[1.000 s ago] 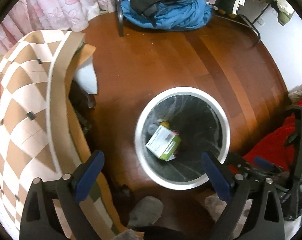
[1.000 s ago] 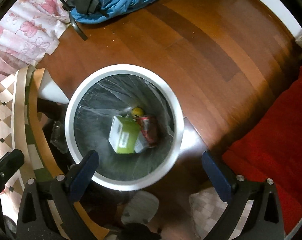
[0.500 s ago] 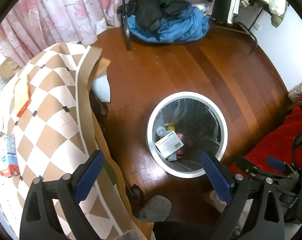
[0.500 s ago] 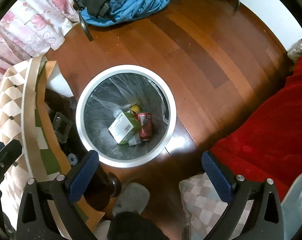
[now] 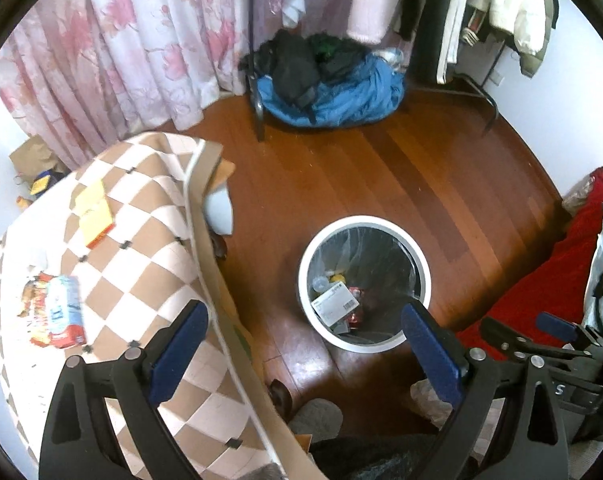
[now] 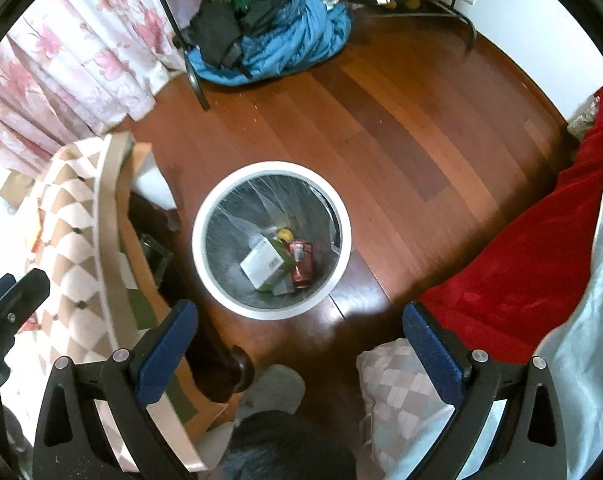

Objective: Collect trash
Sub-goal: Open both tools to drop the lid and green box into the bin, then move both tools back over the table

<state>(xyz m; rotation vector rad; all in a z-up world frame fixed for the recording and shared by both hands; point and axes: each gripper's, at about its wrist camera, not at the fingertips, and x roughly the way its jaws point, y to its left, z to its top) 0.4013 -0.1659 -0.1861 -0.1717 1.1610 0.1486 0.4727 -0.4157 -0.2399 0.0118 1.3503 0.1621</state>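
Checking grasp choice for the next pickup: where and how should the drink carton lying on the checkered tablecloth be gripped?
The drink carton lies flat on the checkered tablecloth, long axis running away from the camera. Probably best to come straight down with the open left gripper and close across its two long narrow sides, near mid-length. The flat top gives no hold.

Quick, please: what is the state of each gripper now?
Left gripper: open, holding nothing.
Right gripper: open, holding nothing.
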